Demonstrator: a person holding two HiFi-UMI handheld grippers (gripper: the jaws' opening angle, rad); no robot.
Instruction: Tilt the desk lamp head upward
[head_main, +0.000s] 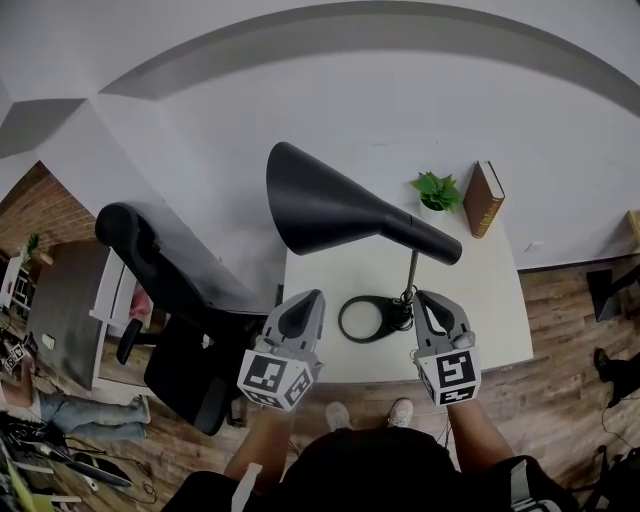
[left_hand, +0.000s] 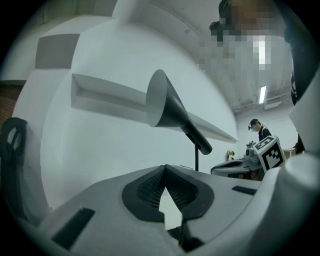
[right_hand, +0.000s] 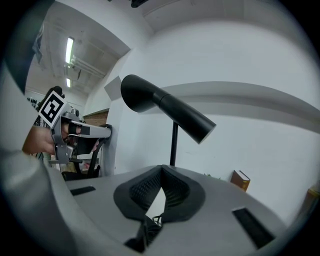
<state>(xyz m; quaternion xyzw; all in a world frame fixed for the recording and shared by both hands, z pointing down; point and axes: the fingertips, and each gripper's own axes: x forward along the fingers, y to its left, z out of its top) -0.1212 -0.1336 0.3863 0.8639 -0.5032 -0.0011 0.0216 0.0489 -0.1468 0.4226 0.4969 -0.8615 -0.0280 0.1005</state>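
A black desk lamp stands on the white table (head_main: 480, 320). Its cone-shaped head (head_main: 330, 210) opens to the upper left above a thin stem (head_main: 412, 272) and a ring base (head_main: 364, 320). My left gripper (head_main: 303, 302) hovers at the table's near left edge, shut and empty, left of the base. To the right of the stem my right gripper (head_main: 433, 302) is likewise shut on nothing. In the left gripper view the lamp head (left_hand: 170, 107) hangs above my shut jaws (left_hand: 165, 169), untouched. The right gripper view shows the head (right_hand: 165, 107) above its shut jaws (right_hand: 161, 169).
A black office chair (head_main: 170, 290) stands left of the table. At the table's far right, against the white wall, sit a small green plant (head_main: 437, 190) and a brown book (head_main: 484, 198). A person (left_hand: 257, 129) stands far off in the left gripper view.
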